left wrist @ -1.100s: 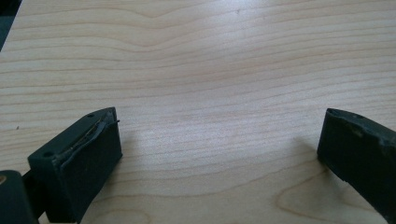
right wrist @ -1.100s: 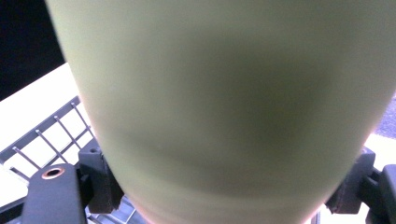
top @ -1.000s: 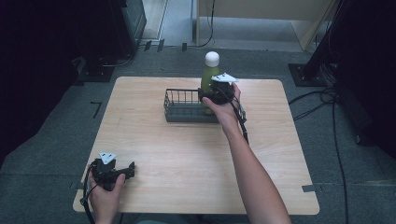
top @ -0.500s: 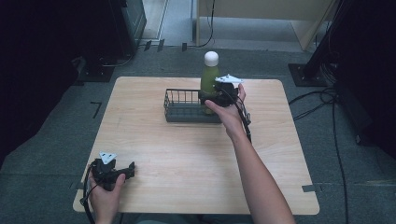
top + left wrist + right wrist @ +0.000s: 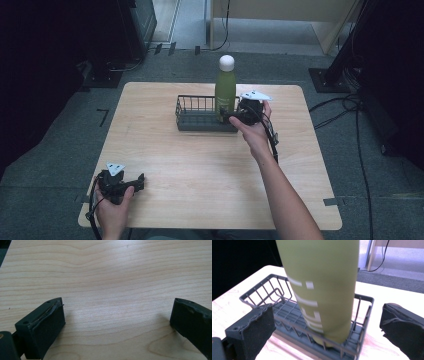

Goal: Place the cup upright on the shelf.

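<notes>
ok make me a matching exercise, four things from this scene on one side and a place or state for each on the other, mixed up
Things:
1. green bottle
2. wire basket
3. right tongs
4. left tongs

Places or states:
A. open over bare wood at the table's near left corner
B. standing upright in the basket's right end
C. open, just released, beside the bottle
D. dark grey, on the table's far half

Pairs: 1-B, 2-D, 3-C, 4-A

The right gripper (image 5: 231, 116) was at the far middle, arm stretched forward, its jaws just opened wide. The left gripper (image 5: 136, 181) rested near-left, jaws apart, pointing right.
</notes>
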A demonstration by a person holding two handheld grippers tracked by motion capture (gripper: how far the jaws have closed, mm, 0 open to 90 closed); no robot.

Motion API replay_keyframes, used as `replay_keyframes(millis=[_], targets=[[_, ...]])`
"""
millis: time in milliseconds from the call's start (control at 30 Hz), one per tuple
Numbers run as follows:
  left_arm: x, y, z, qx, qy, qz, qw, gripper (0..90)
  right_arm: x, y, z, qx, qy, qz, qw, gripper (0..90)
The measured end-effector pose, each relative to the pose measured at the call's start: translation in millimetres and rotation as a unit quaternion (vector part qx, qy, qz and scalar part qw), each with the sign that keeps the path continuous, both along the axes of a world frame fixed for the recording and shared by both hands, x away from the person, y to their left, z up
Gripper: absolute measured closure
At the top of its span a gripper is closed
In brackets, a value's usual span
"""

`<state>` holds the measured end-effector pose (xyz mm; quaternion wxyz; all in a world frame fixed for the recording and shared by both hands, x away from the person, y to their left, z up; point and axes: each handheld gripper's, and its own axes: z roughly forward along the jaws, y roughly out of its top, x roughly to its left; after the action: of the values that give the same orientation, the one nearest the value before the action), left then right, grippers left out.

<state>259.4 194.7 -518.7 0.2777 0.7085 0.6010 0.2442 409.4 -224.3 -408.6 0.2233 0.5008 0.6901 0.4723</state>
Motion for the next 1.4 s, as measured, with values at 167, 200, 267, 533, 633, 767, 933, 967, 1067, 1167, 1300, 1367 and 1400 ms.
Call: replay_keyframes(millis=[167,200,267,533,633,767,933,967,1067,1167,1300,1367,1400], targets=[[0.1,-0.1,-0.1,-0.001,-0.001,0.001,1.0000,0.0,-13.1,-9.0,-4.9,-0.009,0.001,-0.001,1.0000,0.0],[0.0,0.0,0.0,0.000,0.000,0.000,1.0000,0.0,-15.8,-10.6,-5.3,-0.009,0.001,-0.001,1.0000,0.0],[0.0,0.0,0.0,0.000,0.000,0.000,1.0000,0.0,-20.8,-13.7,-6.1,-0.012,0.000,0.000,0.9999,0.0],[0.1,-0.2,-0.1,-0.001,-0.001,0.001,1.0000,0.0,-37.4,-23.1,-11.3,-0.028,-0.003,0.000,0.9996,0.0],[0.0,0.0,0.0,0.000,0.000,0.000,1.0000,0.0,-43.0,-27.6,-14.7,-0.029,-0.001,-0.002,0.9996,0.0],[0.0,0.0,0.0,0.000,0.000,0.000,1.0000,0.0,-48.8,-34.0,-20.1,-0.038,-0.001,-0.008,0.9992,0.2],[0.0,0.0,0.0,0.000,0.000,0.000,1.0000,0.0,-56.6,-46.8,-28.3,-0.035,0.007,-0.020,0.9992,0.4],[0.0,0.0,0.0,0.000,0.000,0.000,1.0000,0.0,-57.9,-48.9,-29.5,-0.034,0.009,-0.022,0.9991,0.4],[0.0,0.0,0.0,0.000,0.000,0.000,1.0000,0.0,-64.5,-57.2,-36.4,-0.040,0.013,-0.031,0.9986,0.5],[0.0,0.0,-0.1,0.000,0.000,0.000,1.0000,0.0,-69.6,-63.8,-41.8,-0.042,0.018,-0.036,0.9983,0.6],[0.0,-0.1,-0.1,0.000,0.000,0.000,1.0000,0.0,-78.4,-75.1,-51.0,-0.037,0.026,-0.046,0.9979,0.6],[0.0,-0.1,-0.1,0.000,0.000,0.000,1.0000,0.0,-81.8,-79.2,-54.5,-0.035,0.029,-0.049,0.9977,0.6],[0.0,-0.1,-0.1,0.000,-0.001,0.000,1.0000,0.0,-83.8,-81.6,-56.3,-0.036,0.031,-0.052,0.9975,0.6]])
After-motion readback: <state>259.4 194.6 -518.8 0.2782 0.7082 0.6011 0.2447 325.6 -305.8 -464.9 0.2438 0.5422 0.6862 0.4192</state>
